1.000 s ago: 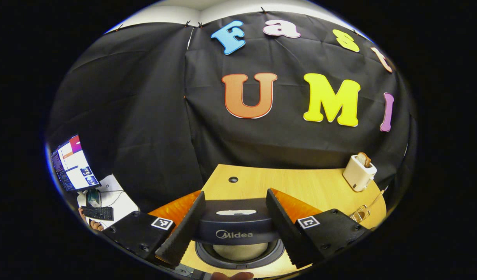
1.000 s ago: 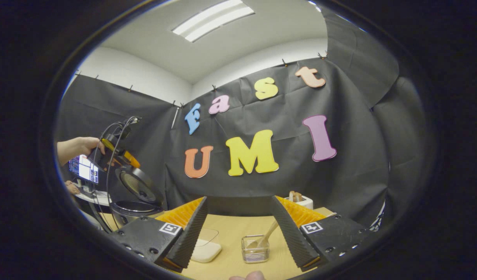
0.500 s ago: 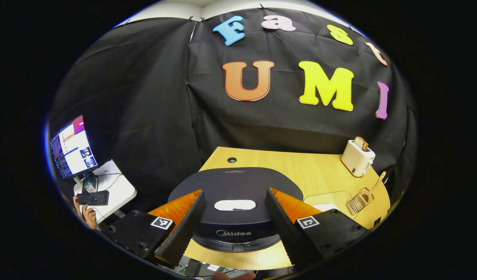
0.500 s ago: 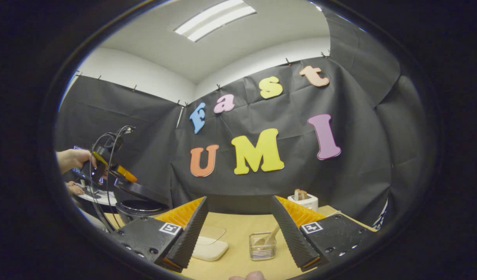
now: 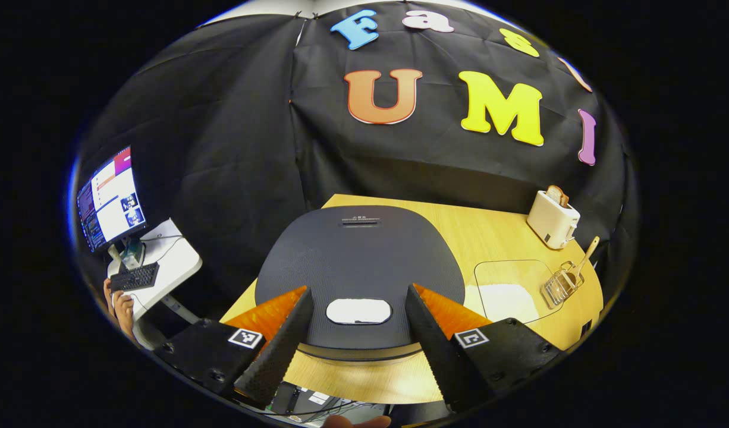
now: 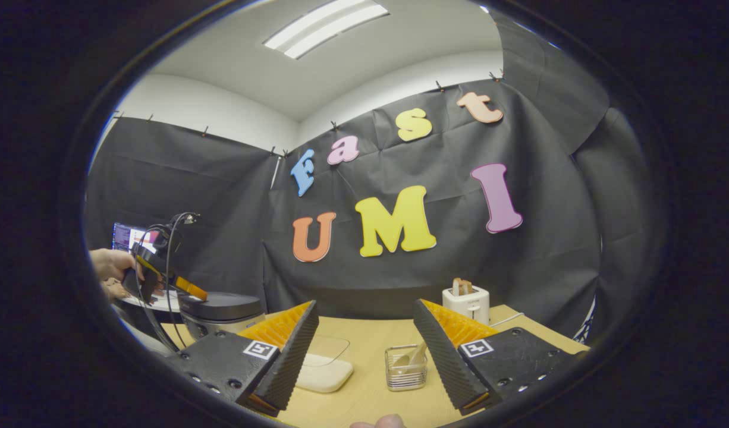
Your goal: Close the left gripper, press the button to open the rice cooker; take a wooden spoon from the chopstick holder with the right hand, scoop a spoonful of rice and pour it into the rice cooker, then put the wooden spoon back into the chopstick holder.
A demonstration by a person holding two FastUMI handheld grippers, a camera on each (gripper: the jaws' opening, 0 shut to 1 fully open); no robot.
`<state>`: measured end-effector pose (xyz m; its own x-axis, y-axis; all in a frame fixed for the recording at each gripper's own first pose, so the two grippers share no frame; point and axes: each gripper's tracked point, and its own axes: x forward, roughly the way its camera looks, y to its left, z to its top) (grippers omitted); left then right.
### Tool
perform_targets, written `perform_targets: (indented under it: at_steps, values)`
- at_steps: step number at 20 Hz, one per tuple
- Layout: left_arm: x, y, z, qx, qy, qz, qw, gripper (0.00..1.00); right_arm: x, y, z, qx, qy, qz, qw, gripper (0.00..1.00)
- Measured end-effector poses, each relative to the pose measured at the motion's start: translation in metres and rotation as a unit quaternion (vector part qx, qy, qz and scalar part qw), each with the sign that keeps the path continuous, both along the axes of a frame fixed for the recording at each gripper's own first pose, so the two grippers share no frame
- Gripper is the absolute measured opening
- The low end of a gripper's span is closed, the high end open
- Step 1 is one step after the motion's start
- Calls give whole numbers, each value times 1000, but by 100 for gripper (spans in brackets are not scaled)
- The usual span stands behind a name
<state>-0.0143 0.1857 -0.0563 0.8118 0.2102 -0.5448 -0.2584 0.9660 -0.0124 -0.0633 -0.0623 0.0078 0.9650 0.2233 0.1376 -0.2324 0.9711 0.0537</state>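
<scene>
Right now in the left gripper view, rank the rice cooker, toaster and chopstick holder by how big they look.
1. rice cooker, by far the largest, though also nearest the camera.
2. toaster.
3. chopstick holder, looking a little smaller than the toaster.

rice cooker (image 5: 360, 255) lid: matt, finely textured | table (image 5: 495, 238): smooth wood | chopstick holder (image 6: 405, 374): clear plastic

This was a lab recording booth staged as a kitchen; black cloth (image 6: 233, 196) pinned along white walls enclosed a wooden table (image 5: 489, 238) bearing a rice cooker (image 5: 358, 267), a toaster (image 5: 553, 211) and a chopstick holder (image 6: 406, 375); beside it stood a desk with a monitor (image 5: 109, 199) and keyboard (image 5: 134, 277); a fluorescent ceiling light (image 6: 326, 31) shone overhead.
</scene>
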Motion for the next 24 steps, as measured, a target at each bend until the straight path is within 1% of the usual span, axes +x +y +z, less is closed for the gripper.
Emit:
perform_targets:
  at_steps: [1, 2, 3, 5, 8, 10, 11, 14, 16, 18, 21, 24]
  values:
    - [1, 0, 2, 1, -7, 2, 1000, 100, 0, -1, -2, 2, 3, -1, 1000, 95]
    - [-3, -1, -3, -5, 0, 8, 1000, 100, 0, -1, -3, 5, 6, -1, 1000, 95]
    - [-1, 0, 3, 4, -20, 7, 1000, 100, 0, -1, -4, 7, 7, -1, 1000, 95]
    - [0, 0, 2, 10, -28, 7, 1000, 100, 0, -2, -5, 11, 7, -2, 1000, 95]
    - [0, -2, 1, 26, -44, -8, 999, 100, 2, -2, -9, 17, 12, 0, 1000, 95]
    - [-2, -1, -10, 20, -43, -20, 999, 98, 4, 0, -12, 26, 15, 3, 1000, 95]
    - [2, -2, -8, 26, -49, -24, 998, 98, 6, 2, -16, 29, 20, 6, 999, 95]
    - [-2, -2, -7, 36, -64, -25, 997, 97, 13, 8, -31, 33, 43, 15, 998, 95]
    - [-2, -1, -7, 33, -68, -23, 997, 96, 17, 9, -34, 30, 51, 15, 998, 95]
    - [-1, -1, -6, 32, -76, -20, 996, 96, 20, 8, -32, 25, 50, 6, 998, 95]
    - [0, -1, -2, 34, -95, -16, 995, 96, 26, -3, -34, -3, 48, -30, 998, 95]
    - [0, 0, -2, 32, -93, -15, 995, 96, 27, -3, -36, -22, 53, -47, 997, 95]
